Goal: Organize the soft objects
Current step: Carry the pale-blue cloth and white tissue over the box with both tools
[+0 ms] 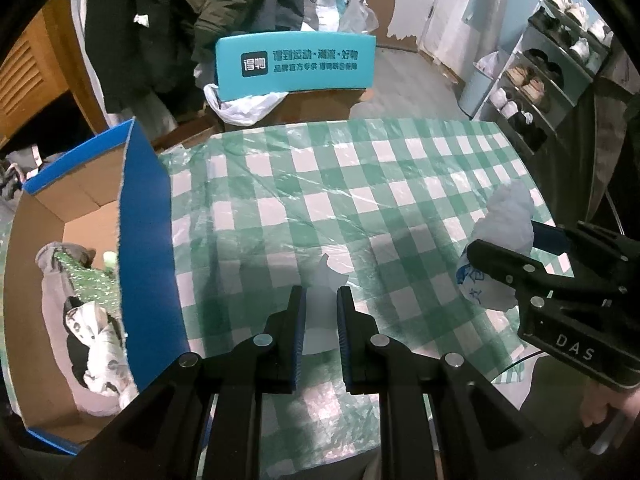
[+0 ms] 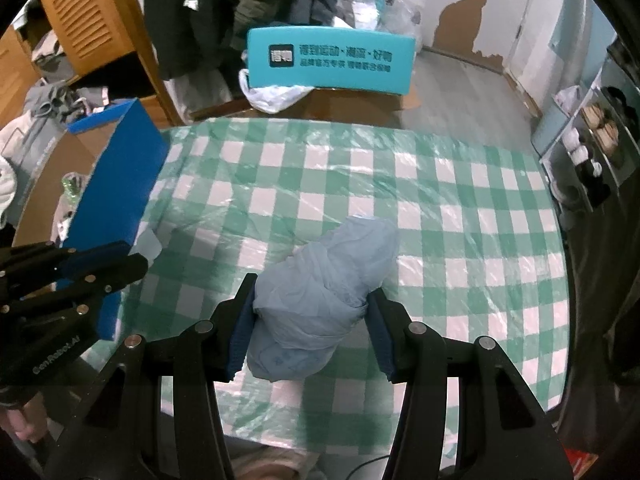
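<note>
Black gripper fingers with blue pads fill the foreground of both wrist views. On the right wrist view, the right gripper (image 2: 310,328) is closed on a crumpled pale blue plastic bag (image 2: 324,292), the pads pressing its two sides; the bag bulges forward past the fingertips, and faint blue print shows on its near end. It sits over the near half of the worktop (image 2: 460,200), which is covered by a green-and-white checked cloth under clear plastic film.

On the left wrist view, the left gripper (image 1: 321,320) is drawn narrow, pinching a thin white piece of plastic or tissue (image 1: 326,280) whose ragged end sticks up past the fingertips, over the near-left part of the worktop. The right gripper appears there at the right edge with the pale blue bag in its hold.

Along the worktop's left edge stands an open cardboard box (image 1: 148,240) with blue outer walls. Inside it lie soft things: a grey garment (image 1: 56,292), a green patterned piece (image 1: 92,280) and a black-and-white item (image 1: 96,344).

Beyond the far edge stands a chair with a teal backrest (image 1: 296,66) carrying white lettering, with a white plastic bag (image 1: 244,106) on its seat. Dark coats (image 1: 168,20) hang behind it, and a shoe rack (image 1: 552,72) stands to the far right.
</note>
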A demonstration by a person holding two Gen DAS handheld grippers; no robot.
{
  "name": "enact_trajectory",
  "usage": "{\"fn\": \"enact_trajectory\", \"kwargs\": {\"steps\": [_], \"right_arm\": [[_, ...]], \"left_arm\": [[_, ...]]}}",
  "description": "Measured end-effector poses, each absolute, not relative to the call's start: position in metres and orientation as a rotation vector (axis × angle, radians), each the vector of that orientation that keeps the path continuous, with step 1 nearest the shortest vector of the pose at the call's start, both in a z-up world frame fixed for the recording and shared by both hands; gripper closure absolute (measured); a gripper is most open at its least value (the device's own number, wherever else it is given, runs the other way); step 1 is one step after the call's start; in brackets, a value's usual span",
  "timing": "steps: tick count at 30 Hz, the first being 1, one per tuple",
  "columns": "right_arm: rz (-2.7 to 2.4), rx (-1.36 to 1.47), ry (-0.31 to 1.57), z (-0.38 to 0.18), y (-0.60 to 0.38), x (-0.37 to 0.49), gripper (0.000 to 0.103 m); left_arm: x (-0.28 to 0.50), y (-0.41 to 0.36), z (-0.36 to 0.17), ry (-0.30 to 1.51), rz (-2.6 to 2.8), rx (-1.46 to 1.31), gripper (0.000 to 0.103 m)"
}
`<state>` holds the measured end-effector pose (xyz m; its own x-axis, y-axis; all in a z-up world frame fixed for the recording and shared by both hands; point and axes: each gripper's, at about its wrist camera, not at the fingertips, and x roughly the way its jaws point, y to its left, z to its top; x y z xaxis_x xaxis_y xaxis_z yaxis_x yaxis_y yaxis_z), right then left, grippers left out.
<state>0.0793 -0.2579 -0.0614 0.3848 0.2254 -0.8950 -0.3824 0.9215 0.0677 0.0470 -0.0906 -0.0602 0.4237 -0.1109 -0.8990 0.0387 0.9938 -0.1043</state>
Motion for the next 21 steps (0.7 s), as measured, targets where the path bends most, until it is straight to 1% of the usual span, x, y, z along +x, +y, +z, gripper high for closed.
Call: {"fn": "enact_trajectory", "kwargs": {"steps": [21], "right_arm": [[0.529,-0.176,1.015,-0.011,-0.205,0.060,0.052]], "left_arm": [[0.025,-0.054,-0.027,1.056,-0.039,-0.100,0.088]]}}
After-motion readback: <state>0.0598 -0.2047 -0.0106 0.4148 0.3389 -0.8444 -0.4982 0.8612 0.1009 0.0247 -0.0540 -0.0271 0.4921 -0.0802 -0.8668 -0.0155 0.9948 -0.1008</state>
